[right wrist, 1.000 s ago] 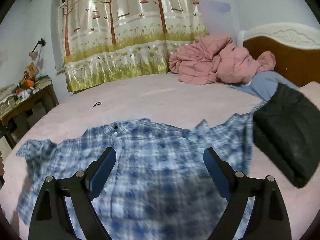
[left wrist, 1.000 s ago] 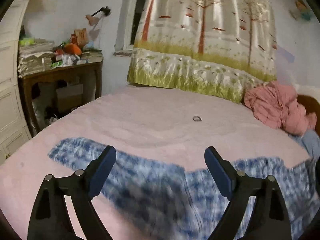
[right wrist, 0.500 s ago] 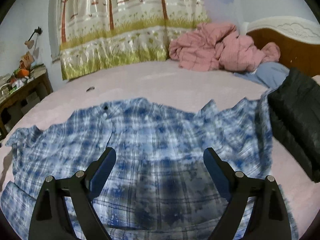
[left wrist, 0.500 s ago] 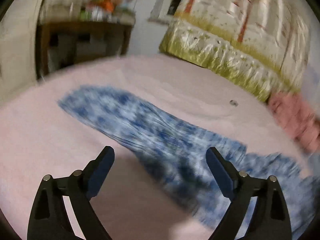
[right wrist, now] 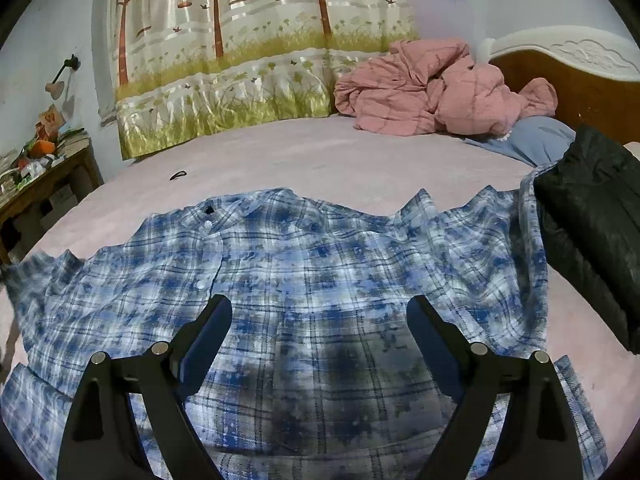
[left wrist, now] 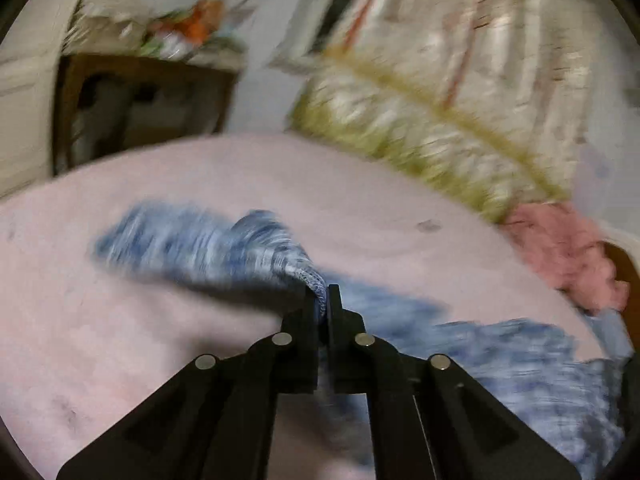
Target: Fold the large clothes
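I can read no brand, label or writing anywhere in either view; the curtain (right wrist: 256, 64) carries only printed trees, birdcages and grass. My left claw (left wrist: 323, 300) is pinched together on a fold of the blue plaid shirt (right wrist: 304, 280), with the gathered cloth edge showing between its fingers and lifted off the pink bed (right wrist: 304, 152). The left wrist view is heavily blurred, so I cannot tell which part of the shirt that fold is; from the claw the fabric trails away to the left and lower right across the sheet. My right claw (right wrist: 320, 332) has its fingers wide apart and holds nothing, poised over the lower middle of the shirt. Only the right wrist view shows the shirt clearly: it lies spread flat on the bed, collar toward the curtain, button placket running down left of centre, white buttons visible. That view alone also shows the black garment (right wrist: 592, 232) lying at the shirt's right edge, the wooden headboard (right wrist: 568, 80), a blue pillow (right wrist: 536, 140) and a small dark hair tie (right wrist: 178, 175) on the sheet beyond the collar. Both views show the crumpled pink quilt (right wrist: 436, 88) near the headboard and the cluttered wooden worktop (right wrist: 44, 168) at the left.
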`<act>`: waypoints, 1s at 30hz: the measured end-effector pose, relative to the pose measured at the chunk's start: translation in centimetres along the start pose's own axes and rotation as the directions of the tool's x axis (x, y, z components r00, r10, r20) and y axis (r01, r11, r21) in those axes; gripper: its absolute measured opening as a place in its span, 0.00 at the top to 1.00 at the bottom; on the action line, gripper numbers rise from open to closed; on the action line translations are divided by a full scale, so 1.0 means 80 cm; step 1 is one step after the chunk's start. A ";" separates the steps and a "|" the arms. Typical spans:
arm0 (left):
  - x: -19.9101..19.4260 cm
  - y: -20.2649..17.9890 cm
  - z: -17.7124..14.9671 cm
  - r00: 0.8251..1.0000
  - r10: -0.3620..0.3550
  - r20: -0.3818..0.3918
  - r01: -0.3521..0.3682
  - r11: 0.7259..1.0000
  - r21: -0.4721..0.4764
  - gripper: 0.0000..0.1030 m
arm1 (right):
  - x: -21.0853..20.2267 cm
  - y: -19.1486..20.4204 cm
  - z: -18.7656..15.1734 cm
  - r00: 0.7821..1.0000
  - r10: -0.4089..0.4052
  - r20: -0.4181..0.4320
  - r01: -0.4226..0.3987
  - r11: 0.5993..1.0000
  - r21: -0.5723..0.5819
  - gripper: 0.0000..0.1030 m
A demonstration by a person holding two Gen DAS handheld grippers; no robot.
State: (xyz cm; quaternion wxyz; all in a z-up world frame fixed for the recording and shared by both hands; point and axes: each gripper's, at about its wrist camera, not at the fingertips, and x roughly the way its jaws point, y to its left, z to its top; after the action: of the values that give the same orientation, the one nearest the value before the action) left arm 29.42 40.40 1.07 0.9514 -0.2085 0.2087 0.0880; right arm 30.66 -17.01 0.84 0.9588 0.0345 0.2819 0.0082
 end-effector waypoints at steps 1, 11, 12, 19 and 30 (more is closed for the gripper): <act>-0.008 -0.026 0.007 1.000 -0.030 -0.002 0.030 0.999 0.022 0.98 | 0.000 -0.001 0.000 1.000 -0.004 0.000 0.004 1.000 0.000 0.12; -0.031 -0.297 -0.069 0.921 -0.295 -0.253 0.363 0.886 0.290 0.98 | -0.001 -0.002 0.000 1.000 0.018 -0.011 -0.018 1.000 -0.004 0.12; -0.022 -0.311 -0.089 0.910 -0.295 -0.293 0.381 0.873 0.304 0.98 | -0.001 -0.002 0.000 1.000 0.025 -0.015 -0.025 1.000 -0.003 0.12; 0.019 -0.322 -0.191 0.895 -0.140 -0.424 0.322 0.861 0.394 0.37 | 0.000 0.002 -0.002 0.999 0.018 -0.028 -0.019 0.999 -0.028 0.12; -0.038 -0.205 -0.068 0.981 -0.154 -0.115 0.174 0.966 0.191 0.06 | -0.006 0.019 -0.004 1.000 -0.029 0.006 0.029 0.995 -0.095 0.12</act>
State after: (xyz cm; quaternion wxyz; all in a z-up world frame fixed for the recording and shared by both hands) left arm 28.88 23.03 3.79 0.9601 -0.1325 0.2454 -0.0230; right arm 30.04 -15.52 0.92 0.9601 -0.0155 0.2792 0.0076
